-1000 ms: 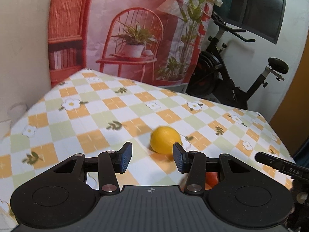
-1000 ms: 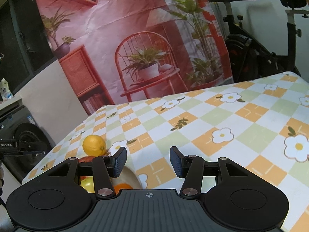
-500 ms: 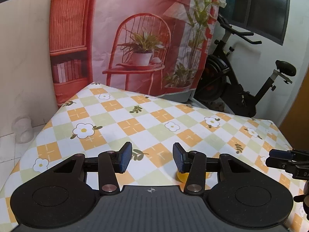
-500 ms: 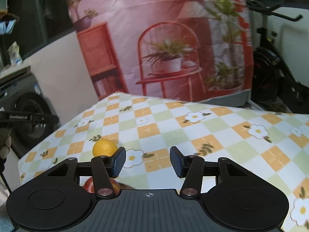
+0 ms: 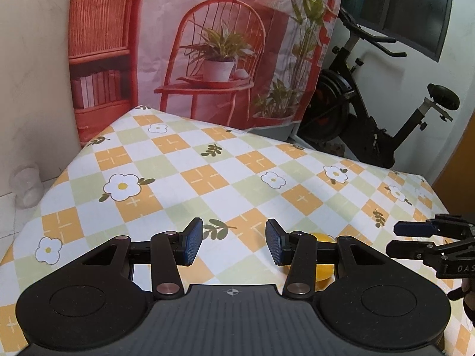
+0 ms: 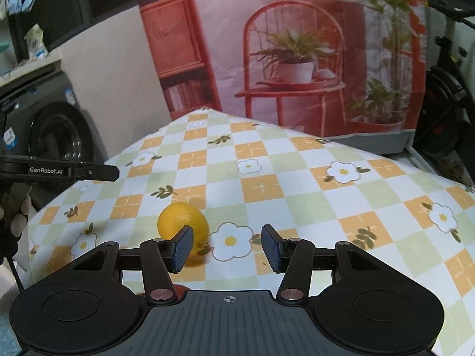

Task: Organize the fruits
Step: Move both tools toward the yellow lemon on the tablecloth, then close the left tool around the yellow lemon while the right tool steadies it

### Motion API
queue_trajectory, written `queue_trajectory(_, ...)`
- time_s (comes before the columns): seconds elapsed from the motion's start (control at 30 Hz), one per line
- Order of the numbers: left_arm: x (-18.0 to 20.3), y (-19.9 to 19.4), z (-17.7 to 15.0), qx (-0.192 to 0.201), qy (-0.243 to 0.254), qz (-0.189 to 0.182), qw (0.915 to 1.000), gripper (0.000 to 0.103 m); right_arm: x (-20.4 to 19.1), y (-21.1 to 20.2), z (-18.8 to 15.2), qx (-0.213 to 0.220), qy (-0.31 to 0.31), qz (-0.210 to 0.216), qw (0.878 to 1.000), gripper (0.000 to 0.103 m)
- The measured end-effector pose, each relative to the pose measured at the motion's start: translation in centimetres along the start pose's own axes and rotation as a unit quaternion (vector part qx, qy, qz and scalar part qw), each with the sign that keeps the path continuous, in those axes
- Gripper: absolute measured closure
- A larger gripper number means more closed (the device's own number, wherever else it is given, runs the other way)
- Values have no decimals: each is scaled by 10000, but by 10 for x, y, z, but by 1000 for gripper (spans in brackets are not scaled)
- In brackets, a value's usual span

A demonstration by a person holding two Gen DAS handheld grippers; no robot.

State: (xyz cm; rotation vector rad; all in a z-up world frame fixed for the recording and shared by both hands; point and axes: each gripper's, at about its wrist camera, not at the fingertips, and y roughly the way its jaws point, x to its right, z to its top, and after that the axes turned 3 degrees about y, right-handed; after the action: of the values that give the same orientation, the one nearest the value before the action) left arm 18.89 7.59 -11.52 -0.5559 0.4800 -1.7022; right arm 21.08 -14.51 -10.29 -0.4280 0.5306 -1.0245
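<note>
A yellow lemon lies on the checked tablecloth, just ahead and left of my right gripper, which is open and empty. In the left wrist view the lemon is mostly hidden behind the right finger of my left gripper, also open and empty. A sliver of a red fruit shows under the right gripper's body. The right gripper also shows at the right edge of the left wrist view; the left gripper shows at the left edge of the right wrist view.
The table's far edge meets a printed backdrop of a red chair and plants. An exercise bike stands beyond the table's right side. A washing machine is off the left edge.
Both grippers have lifted and pulled back. The lemon has slid lower in both views, and the plate of fruit has dropped out of sight. Both stay open.
</note>
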Motion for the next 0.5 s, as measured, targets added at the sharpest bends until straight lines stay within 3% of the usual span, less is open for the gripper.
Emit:
queue_trajectory(0.27, 1, 19, -1, -52, 3, -340, 9994, 55, -13, 31, 11, -361, -483, 157, 9981, 54)
queue_trajectory(0.5, 9, 41, -12, -276, -328, -1001, 9941, 56, -27, 57, 10, -753, -1011, 446, 9910, 56)
